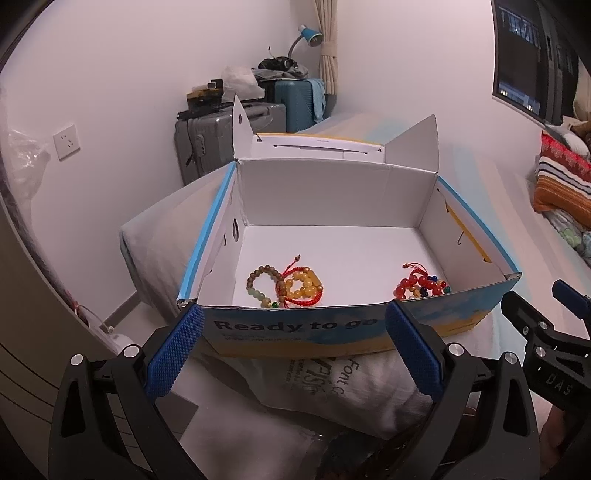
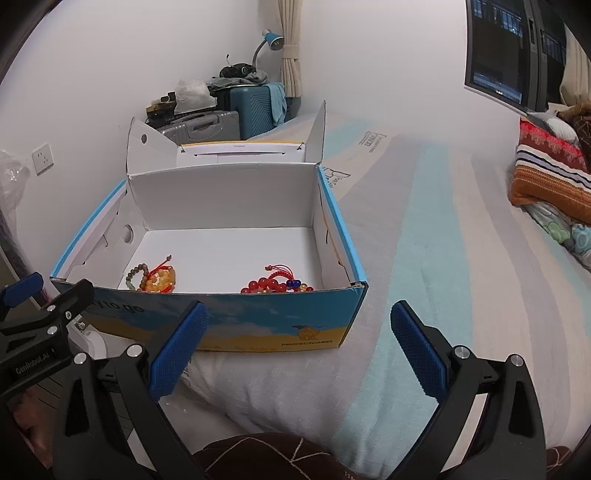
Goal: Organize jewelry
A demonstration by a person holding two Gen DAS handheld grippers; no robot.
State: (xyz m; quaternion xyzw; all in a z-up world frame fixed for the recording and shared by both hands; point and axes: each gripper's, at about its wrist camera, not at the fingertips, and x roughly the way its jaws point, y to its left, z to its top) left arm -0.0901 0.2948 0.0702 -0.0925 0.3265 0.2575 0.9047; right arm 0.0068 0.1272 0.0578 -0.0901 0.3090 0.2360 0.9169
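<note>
Left wrist view: the open shoe box (image 1: 332, 325) sits on the bed (image 2: 424, 258); my left gripper (image 1: 295, 350) and right gripper (image 2: 299, 347) hang near it, spread wide, empty. Bead bracelets lie inside in two heaps, near-left (image 1: 286, 288) and near-right (image 1: 421, 286). I judge sorting either finished or pending.

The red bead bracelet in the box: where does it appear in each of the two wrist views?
Left wrist: the red bead bracelet lies lower right of centre, in the near right corner of the box.
Right wrist: it lies near centre, just behind the box's front wall.
Shared landmark: the blue desk lamp.
</note>
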